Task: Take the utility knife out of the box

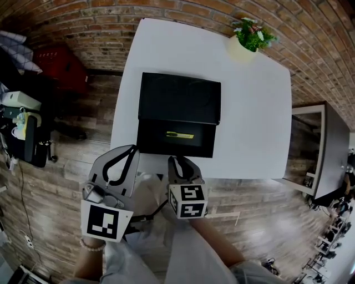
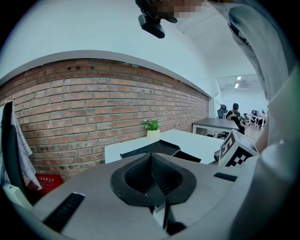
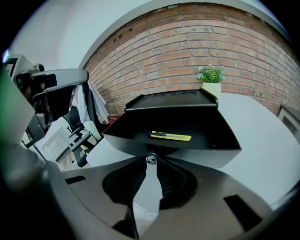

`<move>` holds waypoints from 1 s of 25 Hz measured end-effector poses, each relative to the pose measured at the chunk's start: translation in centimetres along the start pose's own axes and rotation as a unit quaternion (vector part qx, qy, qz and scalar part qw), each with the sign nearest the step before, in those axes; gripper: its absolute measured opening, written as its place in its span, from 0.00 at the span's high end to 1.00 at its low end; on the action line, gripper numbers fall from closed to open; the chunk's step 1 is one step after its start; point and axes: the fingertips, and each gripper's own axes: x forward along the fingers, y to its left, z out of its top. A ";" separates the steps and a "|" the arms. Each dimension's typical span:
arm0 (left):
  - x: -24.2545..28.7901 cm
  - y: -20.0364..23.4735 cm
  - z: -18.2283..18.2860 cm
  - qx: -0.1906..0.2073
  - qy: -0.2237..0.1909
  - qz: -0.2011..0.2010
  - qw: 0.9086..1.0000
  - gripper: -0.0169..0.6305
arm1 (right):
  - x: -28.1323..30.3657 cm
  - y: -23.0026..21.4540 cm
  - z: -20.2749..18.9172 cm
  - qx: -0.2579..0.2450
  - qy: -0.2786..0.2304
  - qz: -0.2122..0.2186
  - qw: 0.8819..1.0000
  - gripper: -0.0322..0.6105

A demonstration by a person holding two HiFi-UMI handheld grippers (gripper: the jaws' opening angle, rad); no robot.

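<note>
White surface (image 1: pixel 252 111) before brick wall (image 1: pixel 166 8); plant (image 1: pixel 252 34) at far corner. Left gripper (image 1: pixel 132 150) off near edge, over floor (image 1: pixel 66 166), jaws pressed together, nothing between. Right gripper (image 1: pixel 184 165) at front wall of box (image 1: pixel 166 147), jaws slightly apart. Small shiny knob (image 3: pixel 151 159) on box sits at its fingertips, contact not clear. Box black, near front edge of surface, lid (image 1: pixel 178 99) swung back, open. Knife (image 1: pixel 179 135), yellow, lies flat inside on box bottom, alone, apart from both grippers.
</note>
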 end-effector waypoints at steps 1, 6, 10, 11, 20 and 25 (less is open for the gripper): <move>0.0 -0.1 0.0 0.001 -0.001 -0.001 1.000 0.95 | 0.0 0.0 -0.1 0.000 0.000 0.001 1.000 0.81; 0.2 -0.6 0.2 0.005 -0.003 -0.005 1.000 0.95 | -0.1 0.1 -0.4 -0.004 -0.004 0.006 1.000 0.81; 0.3 -1.0 0.4 0.008 -0.005 -0.007 1.000 0.95 | -0.3 0.0 -0.4 -0.004 -0.008 0.022 1.000 0.81; 0.4 -1.0 0.5 0.008 -0.006 -0.007 1.000 0.95 | -0.4 0.0 -0.4 -0.005 -0.009 0.026 1.000 0.81; 2.0 -1.8 2.5 0.018 -0.019 -0.014 1.000 0.95 | -4.2 -2.2 1.7 -0.003 -0.061 0.022 0.998 0.84; 4.0 -2.7 3.1 0.028 -0.012 -0.030 0.999 0.95 | -6.6 -4.4 4.4 -0.015 -0.101 -0.003 0.995 0.86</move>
